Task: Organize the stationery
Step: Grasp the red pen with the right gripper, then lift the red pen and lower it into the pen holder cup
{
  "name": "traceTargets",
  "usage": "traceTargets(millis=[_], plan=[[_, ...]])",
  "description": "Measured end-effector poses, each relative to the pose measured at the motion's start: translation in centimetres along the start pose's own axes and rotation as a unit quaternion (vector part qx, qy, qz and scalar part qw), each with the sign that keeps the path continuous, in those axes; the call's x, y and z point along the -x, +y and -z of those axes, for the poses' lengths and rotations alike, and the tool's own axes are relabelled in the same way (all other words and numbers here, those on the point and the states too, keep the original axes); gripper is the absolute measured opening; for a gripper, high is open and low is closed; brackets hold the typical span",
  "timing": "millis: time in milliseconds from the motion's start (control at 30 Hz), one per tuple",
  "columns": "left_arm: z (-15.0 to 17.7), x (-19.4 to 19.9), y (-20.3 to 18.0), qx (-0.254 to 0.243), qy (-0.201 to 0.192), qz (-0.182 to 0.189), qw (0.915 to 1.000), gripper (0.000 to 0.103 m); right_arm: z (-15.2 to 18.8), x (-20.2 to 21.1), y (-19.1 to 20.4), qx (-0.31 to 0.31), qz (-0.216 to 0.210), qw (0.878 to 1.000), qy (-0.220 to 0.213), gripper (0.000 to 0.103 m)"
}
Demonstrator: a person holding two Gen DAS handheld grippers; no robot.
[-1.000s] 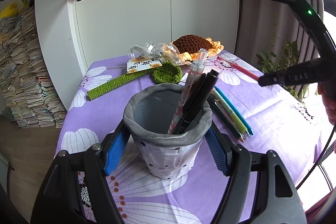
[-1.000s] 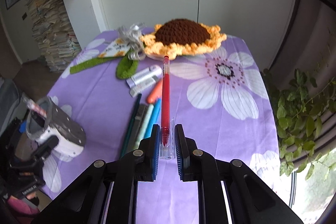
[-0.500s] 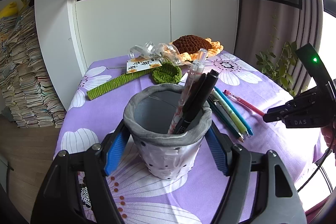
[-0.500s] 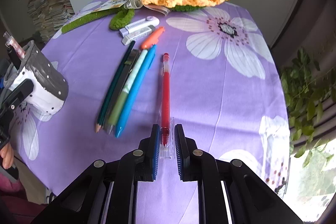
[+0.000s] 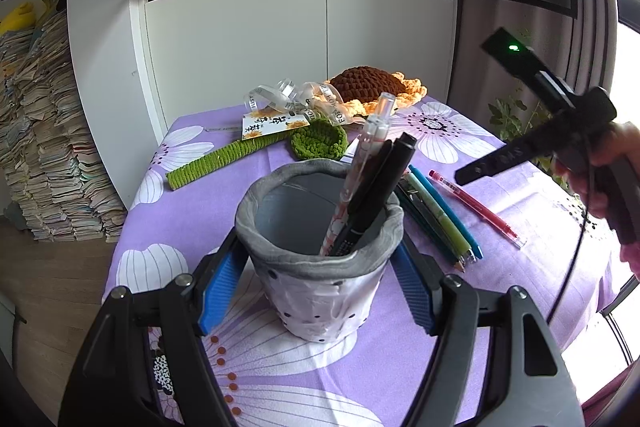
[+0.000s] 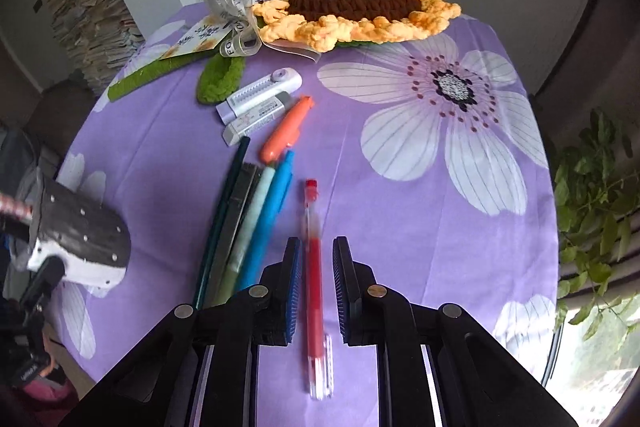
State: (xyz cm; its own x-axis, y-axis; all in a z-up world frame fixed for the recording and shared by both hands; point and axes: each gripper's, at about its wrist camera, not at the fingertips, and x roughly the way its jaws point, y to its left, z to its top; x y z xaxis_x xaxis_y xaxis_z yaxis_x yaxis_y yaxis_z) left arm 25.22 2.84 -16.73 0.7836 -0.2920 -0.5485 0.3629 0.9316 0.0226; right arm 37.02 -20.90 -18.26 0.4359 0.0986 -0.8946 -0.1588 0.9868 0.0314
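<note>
My left gripper (image 5: 318,279) is shut on a grey spotted pen pot (image 5: 320,267) that stands on the purple flowered cloth; it holds a clear patterned pen (image 5: 360,171) and black pens (image 5: 380,187). My right gripper (image 6: 316,259) is open, its fingers either side of a red pen (image 6: 314,267) that lies flat on the cloth. The red pen (image 5: 476,205) also shows in the left wrist view, to the right of the pot. A row of blue, green and dark pens and a pencil (image 6: 244,223) lies left of the red pen. The pot (image 6: 80,243) appears at the far left.
An orange highlighter (image 6: 286,129), a correction tape (image 6: 260,95) and an eraser (image 6: 256,119) lie beyond the pens. A crochet sunflower (image 6: 352,7), its green stem (image 5: 224,163), ribbon and a tag sit at the far end. A plant (image 6: 592,207) stands past the table's right edge.
My right gripper lowered the red pen onto the cloth beside the other pens and opened, letting it go. My left gripper stayed shut on the pot.
</note>
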Motion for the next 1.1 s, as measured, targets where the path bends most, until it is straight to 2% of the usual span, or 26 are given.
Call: traceTargets(millis=[133,333,533,633,733,900,1033,1100], plan=[[0.1,0.1,0.2,-0.002,-0.001,0.003,1.0000,0.071,-1.7,-1.8,0.2,0.004,0.002,1.000,0.019,0.015],[0.1,0.1,0.3,-0.005,-0.001,0.004,1.0000,0.071,-2.3,-3.3,0.7,0.012,0.007,0.999,0.039,0.015],[0.1,0.0,0.2,-0.002,-0.001,0.003,1.0000,0.071,-2.8,-4.1,1.6,0.030,0.022,0.998,0.042,0.015],[0.1,0.1,0.2,-0.001,0.000,0.002,1.0000,0.071,-3.1,-4.1,1.9,0.036,0.034,0.998,0.040,0.010],[0.1,0.1,0.2,-0.002,0.000,0.002,1.0000,0.071,-3.2,-2.5,1.9,0.025,0.022,0.999,0.015,0.010],[0.1,0.1,0.2,-0.003,-0.001,0.001,1.0000,0.071,-2.1,4.5,2.8,0.020,-0.016,0.997,-0.073,0.010],[0.2,0.1,0.2,-0.002,-0.002,0.001,1.0000,0.071,-1.1,10.9,5.2,0.046,-0.050,0.985,-0.159,0.010],[0.2,0.1,0.2,-0.002,-0.002,0.001,1.0000,0.071,-0.6,14.0,6.3,0.060,-0.067,0.974,-0.206,0.010]])
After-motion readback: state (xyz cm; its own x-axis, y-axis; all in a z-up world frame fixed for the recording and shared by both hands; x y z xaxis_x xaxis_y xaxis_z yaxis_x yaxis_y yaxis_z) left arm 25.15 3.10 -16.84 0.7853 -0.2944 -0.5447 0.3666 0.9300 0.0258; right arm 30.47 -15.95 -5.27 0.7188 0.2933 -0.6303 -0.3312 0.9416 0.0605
